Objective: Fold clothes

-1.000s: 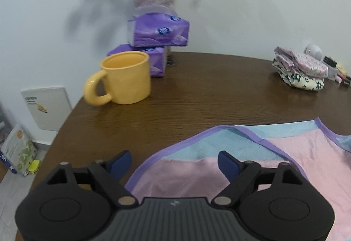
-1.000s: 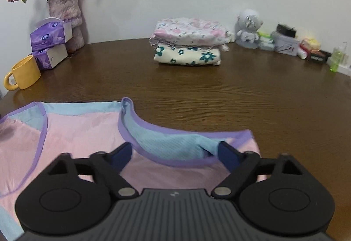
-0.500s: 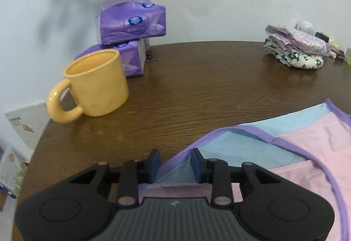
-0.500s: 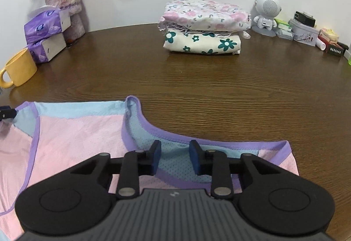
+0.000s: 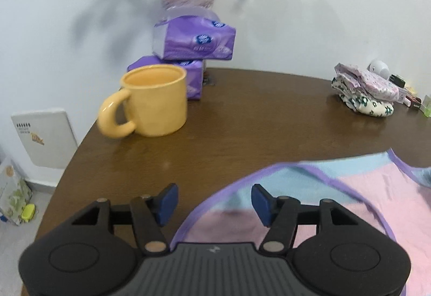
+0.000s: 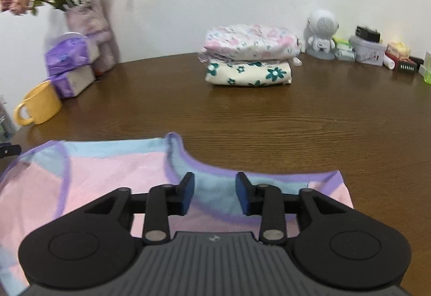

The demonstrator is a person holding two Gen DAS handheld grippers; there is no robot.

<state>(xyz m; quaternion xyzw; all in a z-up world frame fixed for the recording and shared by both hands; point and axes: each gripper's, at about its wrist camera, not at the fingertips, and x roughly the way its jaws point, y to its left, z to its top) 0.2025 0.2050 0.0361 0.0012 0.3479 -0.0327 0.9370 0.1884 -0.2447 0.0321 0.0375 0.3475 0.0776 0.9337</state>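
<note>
your left gripper (image 5: 214, 200): opening, purple edge of shirt (image 5: 371, 204) between the pads, not pinched | your right gripper (image 6: 214, 195): opening over the blue neck part, not pinched | shirt: flat on brown table (image 6: 269, 118)

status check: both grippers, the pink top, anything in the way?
Left gripper and right gripper: jaws opening, nothing pinched. Pink top flat on table, unfolded. Yellow mug far left, clear.

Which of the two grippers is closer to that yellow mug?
Left. The left gripper sits near the yellow mug; the right gripper is farther, across the pink garment.
</note>
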